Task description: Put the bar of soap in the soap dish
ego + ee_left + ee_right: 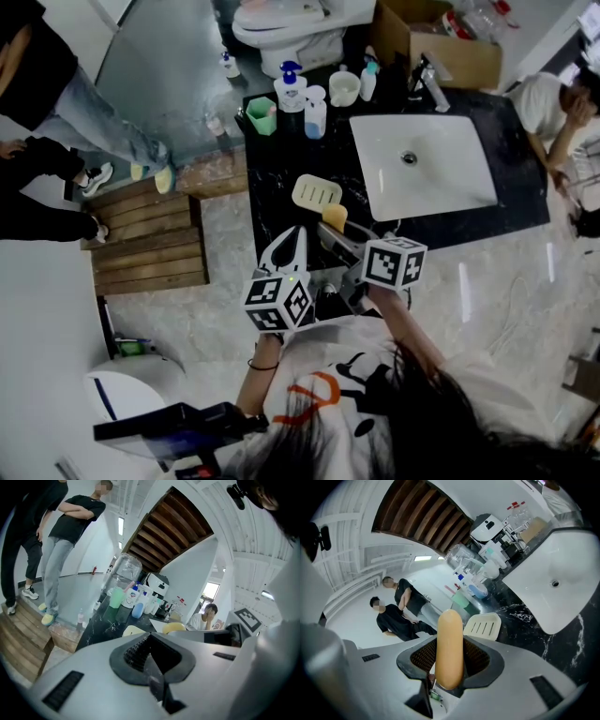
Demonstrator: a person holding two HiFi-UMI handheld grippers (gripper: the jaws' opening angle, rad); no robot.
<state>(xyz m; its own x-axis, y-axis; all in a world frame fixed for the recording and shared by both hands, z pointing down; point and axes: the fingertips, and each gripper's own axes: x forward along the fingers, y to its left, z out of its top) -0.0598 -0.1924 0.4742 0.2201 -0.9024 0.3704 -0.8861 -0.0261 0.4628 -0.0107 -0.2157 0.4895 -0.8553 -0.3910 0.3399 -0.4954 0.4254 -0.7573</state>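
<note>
Head view: on the black counter (281,178), the cream soap dish (317,192) lies left of the white sink (427,164). The orange bar of soap (335,217) is just near of the dish's right corner, held at the tip of the right gripper (330,229). The left gripper (292,242) sits just left of it, by the counter's near edge. A green cup (262,116) stands at the far edge.

Left gripper view: the left gripper (152,648) has its 2 jaws pressed together with nothing between them. The dish (132,630) and the soap (174,627) show beyond.

Right gripper view: the right gripper (450,660) has its 2 jaws clamped on the soap (450,639), which stands on edge. The slotted dish (483,625) lies bare just beyond it.
</note>
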